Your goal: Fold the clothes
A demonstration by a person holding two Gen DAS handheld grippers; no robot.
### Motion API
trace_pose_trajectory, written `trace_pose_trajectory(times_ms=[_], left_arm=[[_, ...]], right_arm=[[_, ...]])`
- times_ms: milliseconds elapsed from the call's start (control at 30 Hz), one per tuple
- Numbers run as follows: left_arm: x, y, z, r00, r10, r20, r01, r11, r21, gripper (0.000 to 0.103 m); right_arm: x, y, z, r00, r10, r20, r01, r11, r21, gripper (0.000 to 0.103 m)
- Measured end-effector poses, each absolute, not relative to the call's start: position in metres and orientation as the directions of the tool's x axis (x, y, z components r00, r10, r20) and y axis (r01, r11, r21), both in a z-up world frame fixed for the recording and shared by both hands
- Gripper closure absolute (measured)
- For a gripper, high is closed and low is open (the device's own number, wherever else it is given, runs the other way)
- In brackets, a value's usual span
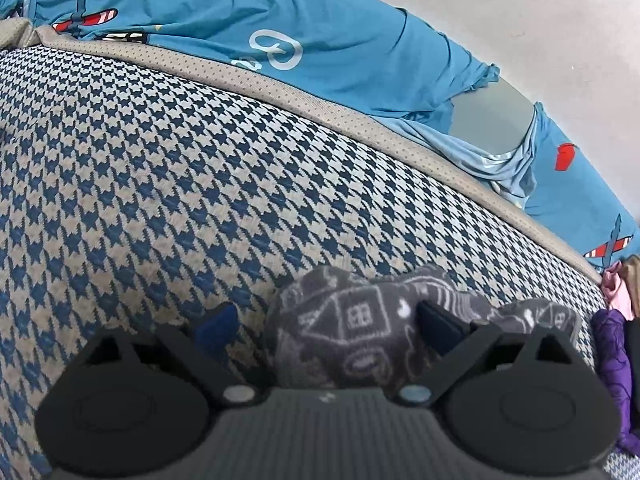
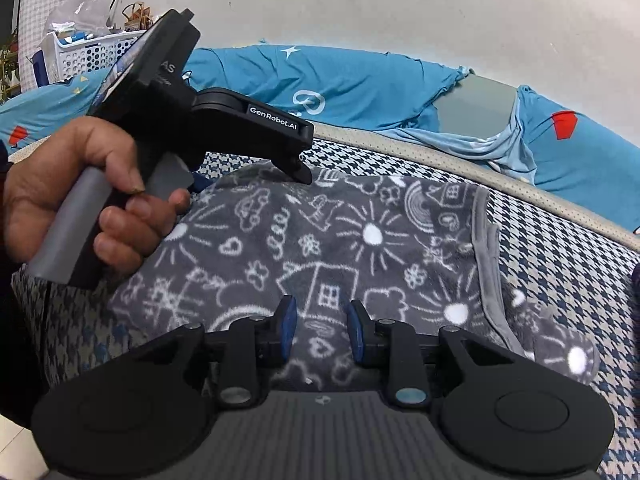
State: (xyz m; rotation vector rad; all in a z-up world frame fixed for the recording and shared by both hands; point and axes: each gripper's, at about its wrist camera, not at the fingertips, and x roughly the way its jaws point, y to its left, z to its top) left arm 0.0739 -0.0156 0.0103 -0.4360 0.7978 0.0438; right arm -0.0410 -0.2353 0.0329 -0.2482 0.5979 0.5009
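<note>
Holding assorted small items, a white basket (image 2: pixel 86 50) stands behind.

fuzzy fleece garment (image 2: pixel 320 240) on woven houndstooth cover (image 1: pixel 160 160) (matt, coarse).

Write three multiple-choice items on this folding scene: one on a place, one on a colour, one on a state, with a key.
1. Where does the grey doodle-print garment lie?
A. on the houndstooth mattress
B. in the white basket
C. on the floor

2. What colour is the sheet along the wall?
A. red
B. blue
C. green

3. How do the left tongs stand?
A. clamped on the sheet
B. shut on nothing
C. spread wide around a bunch of the garment

Key: A, houndstooth shows on both sides of the cloth; B, blue with plane prints; C, both pads stand apart, cloth bunched between them.
</note>
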Motion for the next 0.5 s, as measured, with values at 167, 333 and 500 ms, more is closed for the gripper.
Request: trace_pose_trajectory(times_ms=[167,333,500], left_arm=[[0.078,-0.015,0.008,0.696,-0.118,-0.708,-0.207,0.912,-0.355,0.003],[0.078,-0.012,0.008,0.696,-0.110,-0.709,-0.215,0.911,-0.353,0.002],[0.078,-0.010,0.008,0.696,-0.104,-0.711,-0.224,0.909,-0.352,0.000]], right_arm=[[-0.044,-0.240,0.035,0.705,0.378,-0.600,-0.513,0.856,-0.064,0.078],[-0.042,-0.245,0.046,0.714,0.392,-0.581,-0.494,0.869,-0.021,0.078],[-0.030,-0.247,0.056,0.734,0.401,-0.548,-0.472,0.881,0.012,0.078]])
